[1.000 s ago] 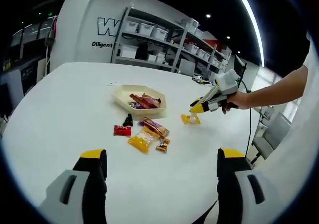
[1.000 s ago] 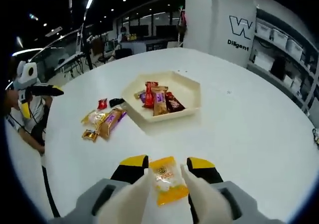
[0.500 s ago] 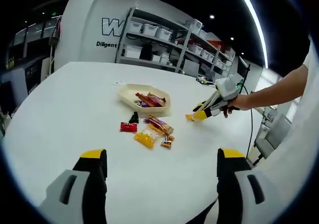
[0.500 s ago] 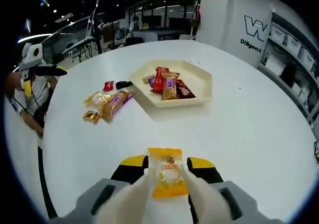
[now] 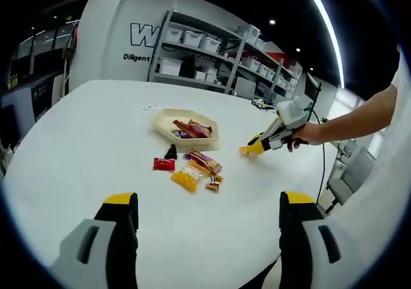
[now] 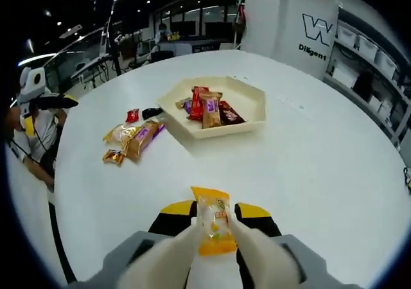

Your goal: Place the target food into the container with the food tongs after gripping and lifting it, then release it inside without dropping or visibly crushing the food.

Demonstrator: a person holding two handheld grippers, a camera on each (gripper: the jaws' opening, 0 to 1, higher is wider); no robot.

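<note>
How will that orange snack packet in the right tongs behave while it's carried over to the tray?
The orange packet looks small and thin, so probably light. Its crinkly film wrapper may be slippery, and its top edge, standing free above the right gripper, could flop or swing. Squeezing harder might crush whatever is inside.

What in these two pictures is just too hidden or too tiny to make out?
- Snack in the right gripper: its lower end is hidden between the pads, right gripper view.
- Tray snacks: overlapping, labels too small, both views.
- Wall lettering: cut off by the shelving, left gripper view.
</note>
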